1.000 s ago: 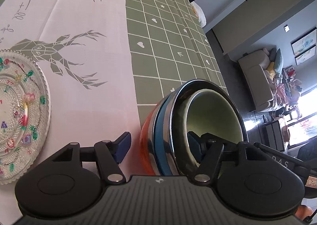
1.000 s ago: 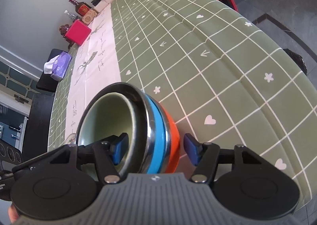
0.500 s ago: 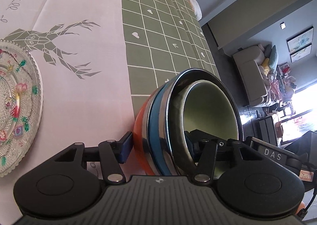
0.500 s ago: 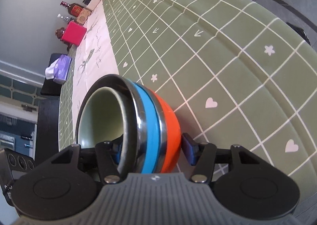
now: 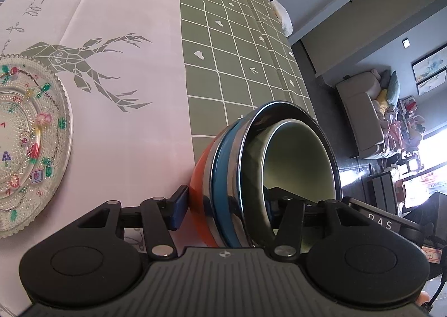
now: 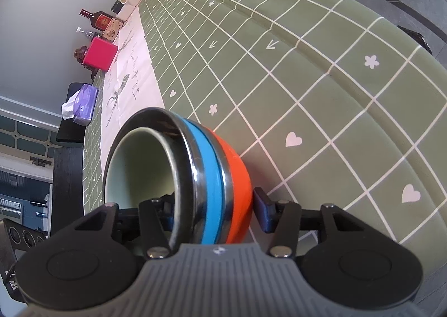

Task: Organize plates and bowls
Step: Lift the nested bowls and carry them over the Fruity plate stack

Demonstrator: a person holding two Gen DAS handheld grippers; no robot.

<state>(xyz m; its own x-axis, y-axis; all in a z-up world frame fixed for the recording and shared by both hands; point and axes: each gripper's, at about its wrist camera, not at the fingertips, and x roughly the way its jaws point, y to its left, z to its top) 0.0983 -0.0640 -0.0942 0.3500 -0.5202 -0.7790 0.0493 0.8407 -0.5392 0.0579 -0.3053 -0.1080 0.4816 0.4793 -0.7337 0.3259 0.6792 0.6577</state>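
Note:
A nested bowl stack (image 5: 296, 155) stands on the green checked tablecloth: an orange bowl (image 5: 201, 177) outermost, then a blue one, a steel one, and a pale green bowl (image 6: 139, 166) innermost. My left gripper (image 5: 226, 202) straddles the stack's near wall. Its blue pad touches the orange side, and its other finger is inside the green bowl. My right gripper (image 6: 213, 206) straddles the opposite wall of the bowl stack (image 6: 212, 171) the same way, with its pad against the orange bowl (image 6: 237, 177). Both sets of jaws are closing on the stack.
A patterned glass plate (image 5: 28, 143) lies on the white deer-print runner (image 5: 117, 37) to the left. At the table's far end stand a red box (image 6: 100, 54), a tissue pack (image 6: 83, 104) and bottles (image 6: 97, 19). The table edge (image 5: 290, 45) drops off to the right.
Both grippers' jaws have narrowed until their outer pads meet the orange bowl. The right wrist view has rolled somewhat. The left view has barely shifted.

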